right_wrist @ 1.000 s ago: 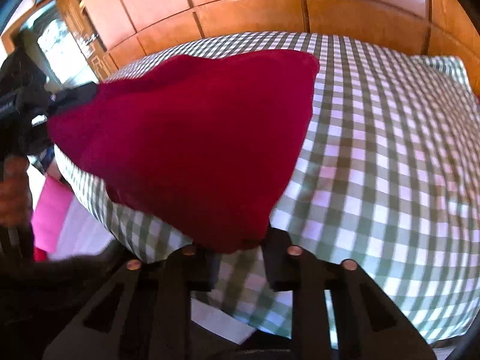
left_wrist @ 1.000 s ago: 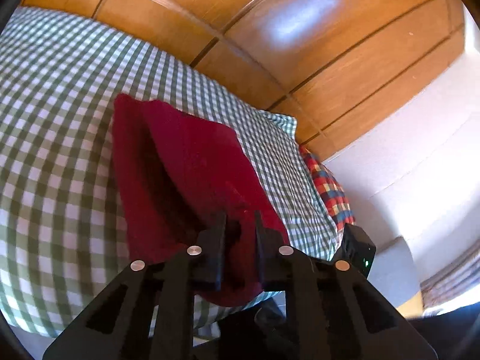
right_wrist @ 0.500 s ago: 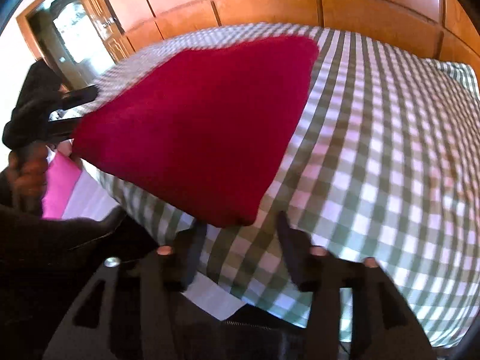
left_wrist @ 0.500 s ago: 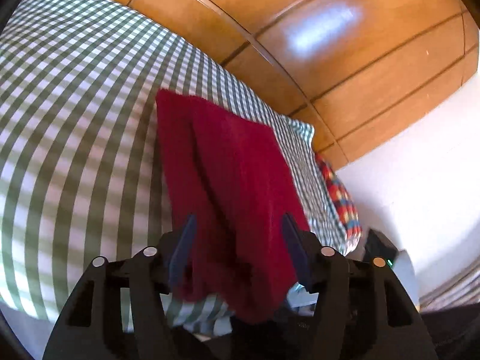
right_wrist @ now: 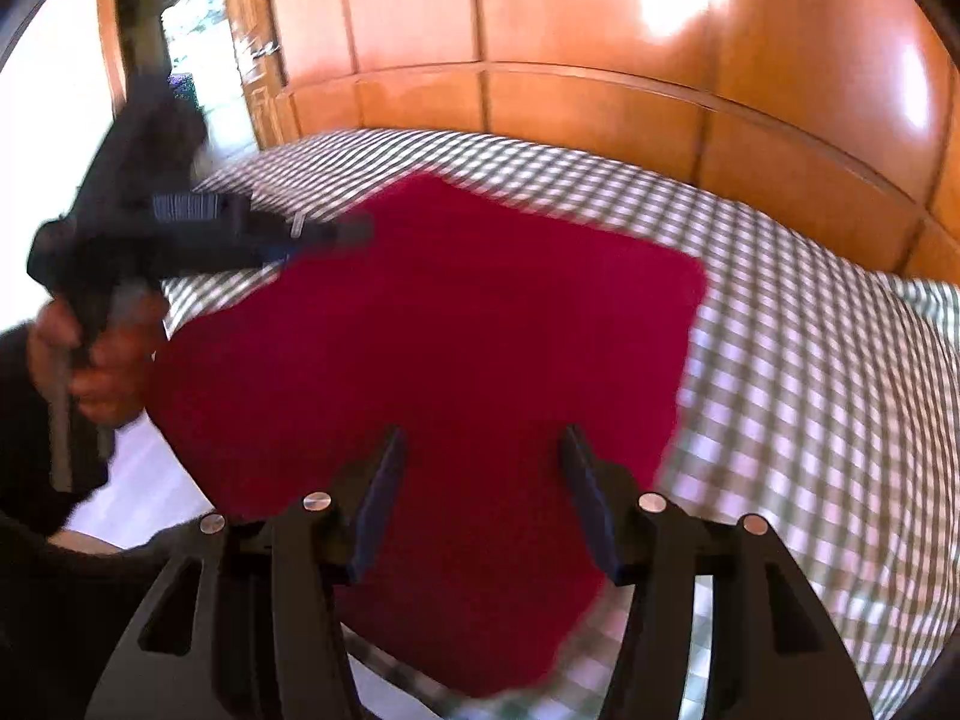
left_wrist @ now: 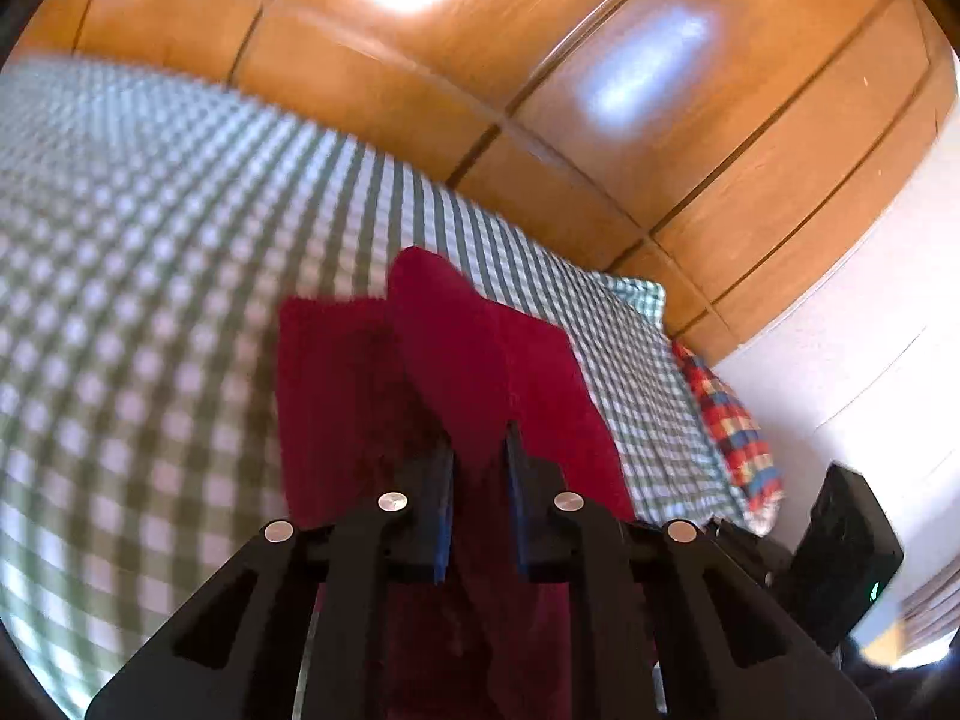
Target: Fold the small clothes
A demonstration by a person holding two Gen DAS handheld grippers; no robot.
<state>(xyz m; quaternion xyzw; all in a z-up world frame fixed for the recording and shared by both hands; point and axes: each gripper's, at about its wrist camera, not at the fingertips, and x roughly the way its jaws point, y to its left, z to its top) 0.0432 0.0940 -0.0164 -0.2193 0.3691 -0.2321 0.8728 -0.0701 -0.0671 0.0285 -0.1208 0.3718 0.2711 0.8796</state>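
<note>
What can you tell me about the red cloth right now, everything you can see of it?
The red cloth is a plain deep-red garment of soft, slightly fuzzy fabric, its type unclear. It lies spread on the green checked bedsheet, its near edge over the bed's edge. The left gripper has its jaws shut on a raised fold standing above the rest. The right gripper hovers over the near part, jaws open, not gripping it.

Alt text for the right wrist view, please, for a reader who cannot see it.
A dark red cloth lies spread on a green-and-white checked bedsheet, seen between the right gripper's open black fingers. At the left, the left gripper, held in a hand, reaches over the cloth's far corner. Wooden wall panels stand behind the bed.
</note>
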